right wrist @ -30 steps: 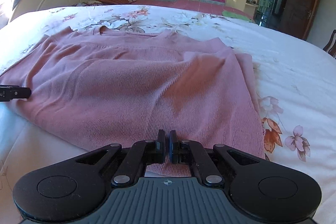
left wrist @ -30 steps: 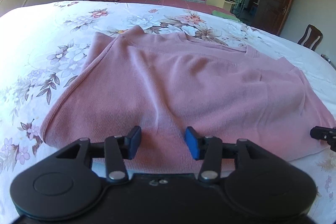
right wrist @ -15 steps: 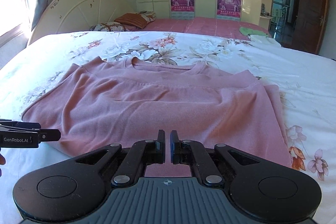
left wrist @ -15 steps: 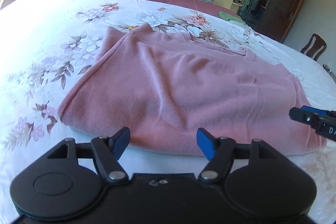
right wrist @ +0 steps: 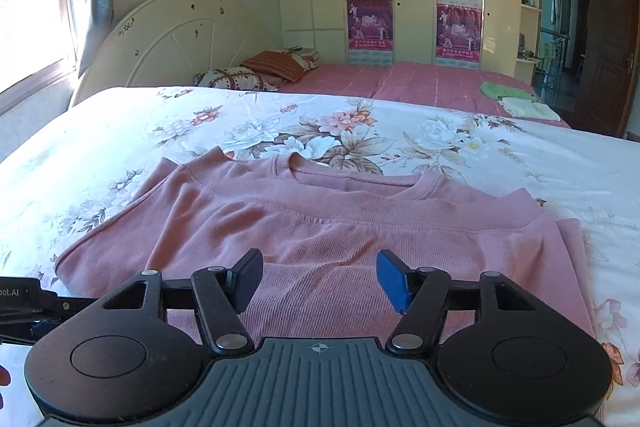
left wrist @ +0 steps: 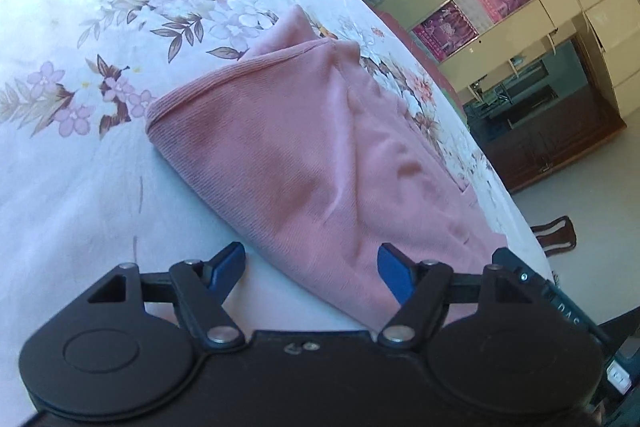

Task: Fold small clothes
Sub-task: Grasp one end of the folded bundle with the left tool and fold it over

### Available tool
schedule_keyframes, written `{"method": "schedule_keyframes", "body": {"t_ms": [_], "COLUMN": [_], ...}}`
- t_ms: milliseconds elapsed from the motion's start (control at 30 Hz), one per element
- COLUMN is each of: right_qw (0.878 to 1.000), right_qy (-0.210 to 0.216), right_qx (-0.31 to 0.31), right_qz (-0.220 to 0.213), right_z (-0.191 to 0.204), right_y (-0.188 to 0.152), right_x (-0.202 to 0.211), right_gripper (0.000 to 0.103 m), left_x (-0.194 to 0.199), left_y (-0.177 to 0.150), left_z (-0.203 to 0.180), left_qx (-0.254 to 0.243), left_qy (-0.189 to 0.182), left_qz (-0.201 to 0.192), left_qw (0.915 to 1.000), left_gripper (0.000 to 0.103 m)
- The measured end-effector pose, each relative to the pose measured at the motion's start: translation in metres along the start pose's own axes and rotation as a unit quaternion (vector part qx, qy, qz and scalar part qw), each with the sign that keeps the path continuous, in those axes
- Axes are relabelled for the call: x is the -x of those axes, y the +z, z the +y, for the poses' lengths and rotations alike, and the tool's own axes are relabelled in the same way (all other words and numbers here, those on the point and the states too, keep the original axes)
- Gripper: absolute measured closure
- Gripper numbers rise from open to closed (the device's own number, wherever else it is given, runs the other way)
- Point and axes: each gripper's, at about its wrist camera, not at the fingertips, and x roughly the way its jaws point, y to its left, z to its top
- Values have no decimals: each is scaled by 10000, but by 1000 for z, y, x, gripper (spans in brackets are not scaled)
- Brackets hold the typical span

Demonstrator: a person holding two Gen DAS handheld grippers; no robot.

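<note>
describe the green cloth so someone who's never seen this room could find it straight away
Look past the floral bedspread to the second bed with the pink cover in front of the wardrobe. The green cloth lies at that bed's right end, near the doorway. It is the only green item there, with a folded white cloth right beside it on the near side.

Bed (right wrist: pixel 120 123) spread with a white sheet printed in pink and brown flowers. Lying directly on it, just ahead of the right claw (right wrist: pixel 320 281): a pink knit top (right wrist: pixel 360 227), folded, collar at the far side, near hem running under the claw. Seen past the left claw (left wrist: pixel 310 273): the same top (left wrist: pixel 288 147), its folded edge closest. Farther off, beyond the top: a pink-red bedspread (right wrist: pixel 400 83) carrying pillows (right wrist: pixel 256 73) to the left and a green cloth (right wrist: pixel 504 91) on a white one (right wrist: pixel 528 109) to the right.
</note>
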Motion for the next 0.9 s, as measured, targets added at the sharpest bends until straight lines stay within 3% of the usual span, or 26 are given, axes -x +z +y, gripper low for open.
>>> {"method": "schedule_keyframes", "body": {"t_ms": [167,267,333,400,467,567,633,700,800,900], "right_qw": [10000,9998,9998,9997,9992,9954,9944,9949,9945,9983], "right_qy": [-6,-54,-119,-225,-360,-591,-694,-709,-696,-391], "right_qx": [-5,-50,-58,-17,31,490,781,708,785,438], "right_qz": [66,161,152,131,146,573,174,128,56,10], "right_z": [-2,-5,-6,-5,-4,4,8,7,7,-7], "right_y": [2,4,5,7,5,-18,-36,-38,-40,-29], "right_x": [-17,-30,-35,-40,-46,-67,-66,-67,-67,-55], "right_gripper": [39,39,39,39,39,39,40,40,39,39], "left_x": [-21,-34,-41,-50,-54,-50,-44,-34,-18,-12], "left_y": [20,30,36,40,40,40,42,45,47,39], "left_z": [7,15,16,25,34,24,16,-3,-47,-100], "left_qx": [282,507,616,869,1101,727,579,93,-850,-1729], "left_qy": [-371,-639,-625,-597,-657,-588,-605,-644,-865,-1138], "left_qz": [-318,-564,-677,-641,-642,-735,-842,-1072,-1344,-1450], "left_qw": [9984,9951,9938,9924,9897,9929,9929,9921,9835,9675], "left_gripper": [27,31,46,87,88,89,89,90,90,90]}}
